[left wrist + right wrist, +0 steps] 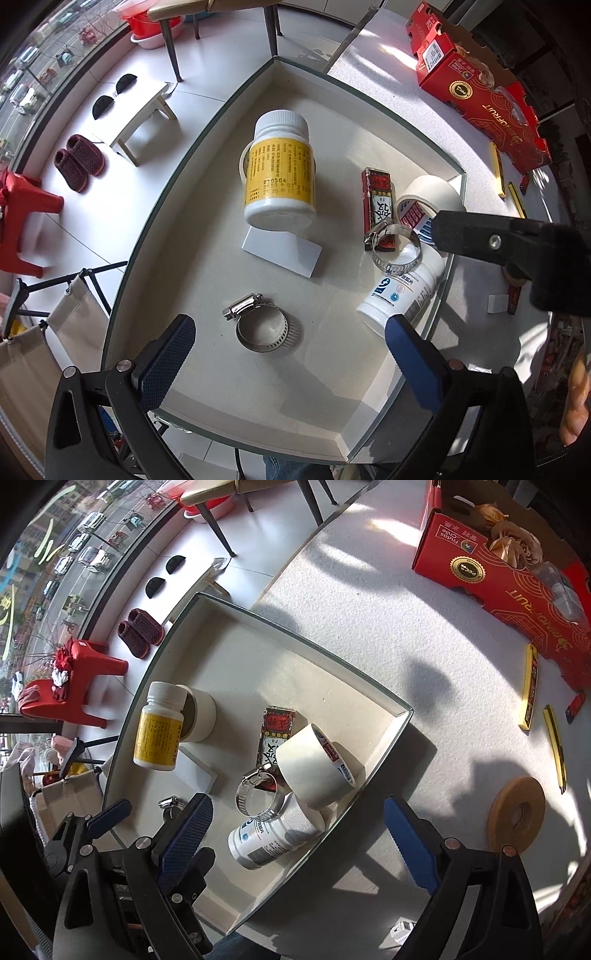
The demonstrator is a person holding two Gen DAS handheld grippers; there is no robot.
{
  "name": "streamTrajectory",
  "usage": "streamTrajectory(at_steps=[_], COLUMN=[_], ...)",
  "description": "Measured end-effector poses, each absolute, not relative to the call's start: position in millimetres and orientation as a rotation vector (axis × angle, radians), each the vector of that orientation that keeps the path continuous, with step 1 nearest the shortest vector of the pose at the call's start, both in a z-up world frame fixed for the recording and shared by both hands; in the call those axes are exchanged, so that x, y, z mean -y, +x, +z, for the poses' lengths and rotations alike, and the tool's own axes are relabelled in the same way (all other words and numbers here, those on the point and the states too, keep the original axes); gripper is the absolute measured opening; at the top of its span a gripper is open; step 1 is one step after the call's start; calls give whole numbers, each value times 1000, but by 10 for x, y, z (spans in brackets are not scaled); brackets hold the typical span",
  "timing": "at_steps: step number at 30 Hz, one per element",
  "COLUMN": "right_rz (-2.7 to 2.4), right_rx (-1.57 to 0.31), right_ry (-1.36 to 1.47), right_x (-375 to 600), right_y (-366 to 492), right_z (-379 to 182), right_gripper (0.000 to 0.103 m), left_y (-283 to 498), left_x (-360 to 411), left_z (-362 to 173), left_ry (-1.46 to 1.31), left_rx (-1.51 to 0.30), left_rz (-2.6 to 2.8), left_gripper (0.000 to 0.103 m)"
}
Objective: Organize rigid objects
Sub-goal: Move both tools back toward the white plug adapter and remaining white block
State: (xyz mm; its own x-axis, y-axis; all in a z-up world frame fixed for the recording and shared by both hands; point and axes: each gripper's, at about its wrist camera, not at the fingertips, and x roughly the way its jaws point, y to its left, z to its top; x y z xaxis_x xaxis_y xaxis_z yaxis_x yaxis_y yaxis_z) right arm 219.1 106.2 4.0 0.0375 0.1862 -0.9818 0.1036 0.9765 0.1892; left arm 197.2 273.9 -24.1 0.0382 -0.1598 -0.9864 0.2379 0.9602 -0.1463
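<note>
Shallow grey cardboard tray [207, 155] with low walls, sitting at the desk [369, 627] edge nearest the floor. Inside it:
- Yellow-label bottle [279, 170], white plastic with ribbed cap, lying near the tray's window-side wall, leaning against a tape roll [201, 714] behind it. Its base rests over a flat white card [282, 253].
- Hose clamp [262, 323], shiny perforated steel band with screw housing, lying flat toward the tray's near wall, directly between the left tongs' [288, 354] blue ribbed pads. Pads stand wide and clear of it: released, nothing gripped.
- Second hose clamp [395, 247], same make, propped on a white bottle [402, 291] with blue print, which lies on its side by the tray's desk-side wall.
- Cream masking tape roll [314, 766], tilted on edge, resting on the white bottle and against the wall.
- Small red patterned box [378, 206], flat, partly under the second clamp and the roll.

Right tongs [306, 842] hang over the tray's desk-side wall above the white bottle, spread wide, holding nothing.

Outside the tray on the speckled white desk: a round wooden ring [517, 812], two thin yellow sticks [528, 686], a red fruit carton [517, 576] at the far edge.
</note>
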Motion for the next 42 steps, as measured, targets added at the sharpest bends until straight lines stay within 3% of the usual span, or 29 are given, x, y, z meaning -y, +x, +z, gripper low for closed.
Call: streamTrajectory(at_steps=[10, 21, 31, 42], right_rz=[-123, -462, -456, -440], right_rx=[-1591, -1631, -1627, -1632], right_ry=[421, 786, 800, 824], right_x=[-284, 777, 996, 1144], right_y=[1055, -349, -802, -1009], right_z=[-23, -360, -370, -411], right_gripper=[95, 95, 95, 95], left_y=[1588, 1160, 1139, 1364], left_x=[-2442, -1283, -234, -64], left_z=[-152, -42, -446, -803], left_ry=[172, 344, 356, 299], left_rx=[-1572, -1585, -1613, -1611], left_rz=[-457, -722, -656, -480], left_gripper=[103, 103, 103, 103])
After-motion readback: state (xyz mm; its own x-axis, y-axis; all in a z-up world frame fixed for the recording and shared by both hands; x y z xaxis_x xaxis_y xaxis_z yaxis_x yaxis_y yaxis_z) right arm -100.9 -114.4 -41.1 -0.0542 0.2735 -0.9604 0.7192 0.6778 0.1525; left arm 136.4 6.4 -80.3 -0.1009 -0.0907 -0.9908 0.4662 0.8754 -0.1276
